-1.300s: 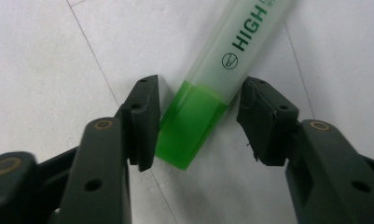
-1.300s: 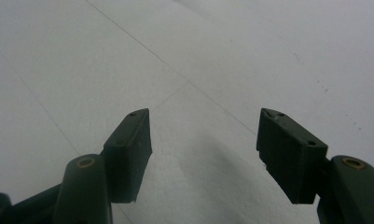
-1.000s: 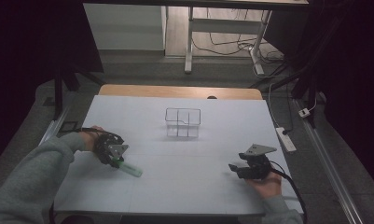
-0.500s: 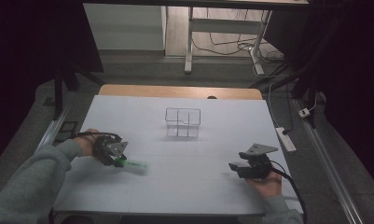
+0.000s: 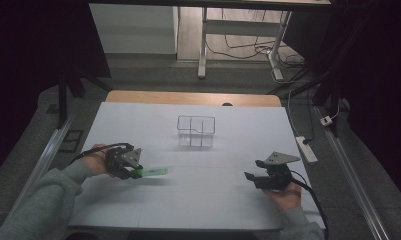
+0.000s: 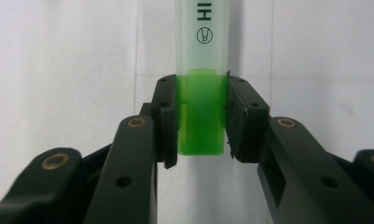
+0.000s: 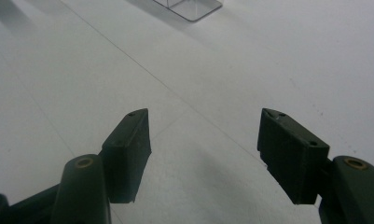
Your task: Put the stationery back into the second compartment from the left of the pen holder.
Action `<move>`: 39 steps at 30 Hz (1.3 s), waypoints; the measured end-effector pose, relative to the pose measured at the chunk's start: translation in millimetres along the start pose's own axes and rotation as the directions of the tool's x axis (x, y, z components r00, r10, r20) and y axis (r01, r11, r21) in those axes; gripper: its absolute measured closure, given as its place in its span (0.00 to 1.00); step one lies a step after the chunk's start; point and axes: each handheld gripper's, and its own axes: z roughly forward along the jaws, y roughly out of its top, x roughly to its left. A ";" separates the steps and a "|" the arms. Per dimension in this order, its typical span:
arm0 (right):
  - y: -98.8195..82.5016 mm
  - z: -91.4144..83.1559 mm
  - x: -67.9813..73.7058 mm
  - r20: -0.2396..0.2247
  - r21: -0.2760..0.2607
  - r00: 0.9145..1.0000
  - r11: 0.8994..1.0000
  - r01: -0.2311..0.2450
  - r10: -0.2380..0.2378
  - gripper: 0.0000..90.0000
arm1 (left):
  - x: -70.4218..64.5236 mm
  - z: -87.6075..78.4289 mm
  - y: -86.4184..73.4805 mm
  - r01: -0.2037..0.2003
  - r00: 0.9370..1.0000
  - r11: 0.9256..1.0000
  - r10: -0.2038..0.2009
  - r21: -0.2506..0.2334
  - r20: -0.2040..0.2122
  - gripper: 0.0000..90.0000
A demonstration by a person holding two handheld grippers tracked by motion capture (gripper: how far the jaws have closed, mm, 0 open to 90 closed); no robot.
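Observation:
A green highlighter (image 5: 153,172) with a pale translucent cap (image 6: 202,35) is clamped at its green end (image 6: 201,114) between the black jaws of my left gripper (image 5: 136,172), which is shut on it. The pen sticks out to the right, lifted a little over the white table (image 5: 198,200) at the left. At the right, my right gripper (image 5: 250,174) stands open with nothing between its pads (image 7: 128,149), low over the table. A clear compartmented organiser (image 5: 196,131) stands at the table's middle back; a corner of the organiser (image 7: 187,8) appears in the right gripper view.
A power strip (image 5: 306,149) lies at the table's right edge. A wooden strip (image 5: 193,98) borders the far side. Beyond it are desk legs and cables on the floor (image 5: 238,50). A metal rail (image 5: 43,160) runs along the left.
My left gripper has lifted the highlighter and carried it a little to the right. The right gripper has stayed where it was.

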 end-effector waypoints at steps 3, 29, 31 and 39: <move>1.5 1.2 0.3 -0.004 -0.004 1.000 1.000 0.001 -0.001 0.37 | -3.9 -1.3 5.6 0.058 0.998 0.998 -0.060 -0.038 -0.033 0.74; 15.7 9.8 12.2 -0.046 -0.027 0.997 0.998 0.060 -0.061 0.36 | -31.3 20.2 63.3 0.133 0.976 0.986 -0.148 -0.101 -0.159 0.74; 16.6 11.1 13.7 -0.050 -0.028 0.997 0.998 0.062 -0.063 0.36 | -31.6 22.0 67.3 0.131 0.977 0.986 -0.146 -0.100 -0.158 0.74; 20.5 15.1 20.6 -0.070 -0.027 0.995 0.997 0.074 -0.075 0.36 | -30.7 27.9 83.5 0.126 0.976 0.987 -0.141 -0.100 -0.165 0.74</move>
